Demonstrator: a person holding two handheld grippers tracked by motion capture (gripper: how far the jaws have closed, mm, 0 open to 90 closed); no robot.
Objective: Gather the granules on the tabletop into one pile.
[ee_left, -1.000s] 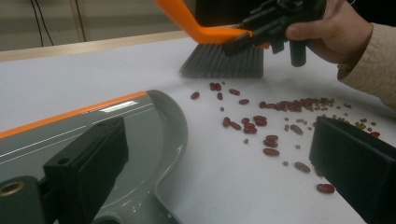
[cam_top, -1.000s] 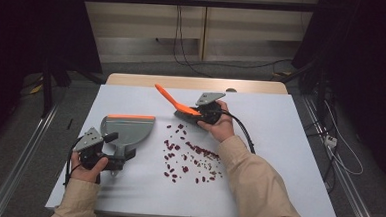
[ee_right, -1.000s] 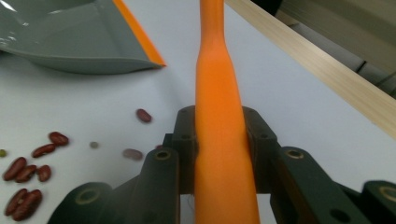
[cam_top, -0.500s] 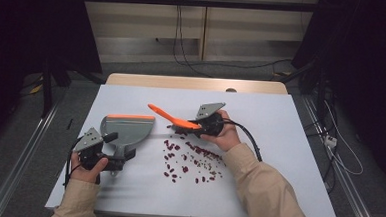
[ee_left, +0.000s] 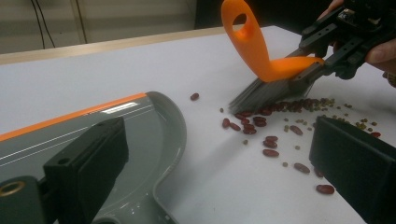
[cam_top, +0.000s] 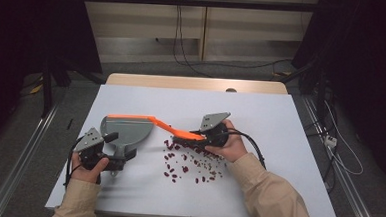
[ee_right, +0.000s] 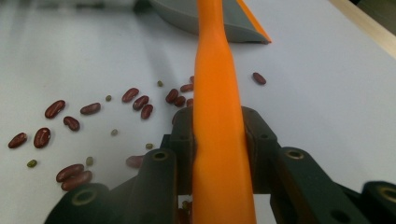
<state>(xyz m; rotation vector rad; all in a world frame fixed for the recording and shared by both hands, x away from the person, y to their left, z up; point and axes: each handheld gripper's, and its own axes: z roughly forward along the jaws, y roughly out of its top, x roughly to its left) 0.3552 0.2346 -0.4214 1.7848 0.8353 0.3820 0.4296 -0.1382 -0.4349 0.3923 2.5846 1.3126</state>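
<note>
Near the middle of the high view, the right gripper (cam_top: 205, 135) has its jaws clamped tight on the orange brush (cam_top: 172, 129), gripping it low on the handle, close to the bristles, so the sweep can be steered firmly. The handle slants toward the upper left of the frame, and the bristles press on the counter (cam_top: 279, 143) at the top edge of the scattered beans (cam_top: 190, 161), on the side away from the pan, it seems to push them left.

At the lower left of that view, the left gripper (cam_top: 109, 151) is at the dustpan (cam_top: 127, 131) by its handle end, apparently to keep it steady; its jaws look spread in the left gripper view, and I cannot tell whether they actually pinch the pan. The pan's orange lip lies along its far edge, and the beans lie just right of it, none inside yet.
</note>
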